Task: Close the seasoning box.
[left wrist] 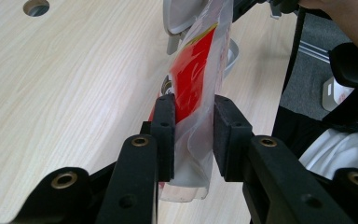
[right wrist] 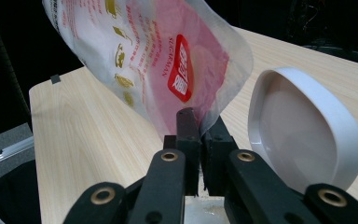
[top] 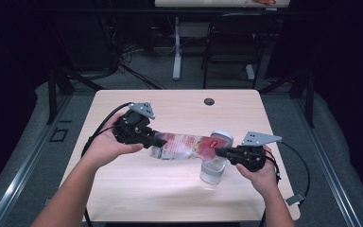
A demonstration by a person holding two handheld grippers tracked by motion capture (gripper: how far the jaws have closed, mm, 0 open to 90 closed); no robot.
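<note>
**Bag may spill beside the jar**

The left gripper (top: 157,140) and right gripper (top: 219,152) each pinch an end of the bag (top: 184,145), stretched over the clear jar (top: 213,170) at the table's (top: 123,189) five o'clock. A slipping pinch could drop it, knocking the open white lid (right wrist: 303,135).

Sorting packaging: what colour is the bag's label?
Red on the clear bag, clearest in the right gripper view.

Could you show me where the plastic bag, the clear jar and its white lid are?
plastic bag (top: 184,145): high view, on its clear middle, between both grippers.
clear jar (top: 212,171): high view, on its glass wall, below the bag.
white lid (right wrist: 303,135): right gripper view, on its hollow inner face.
</note>
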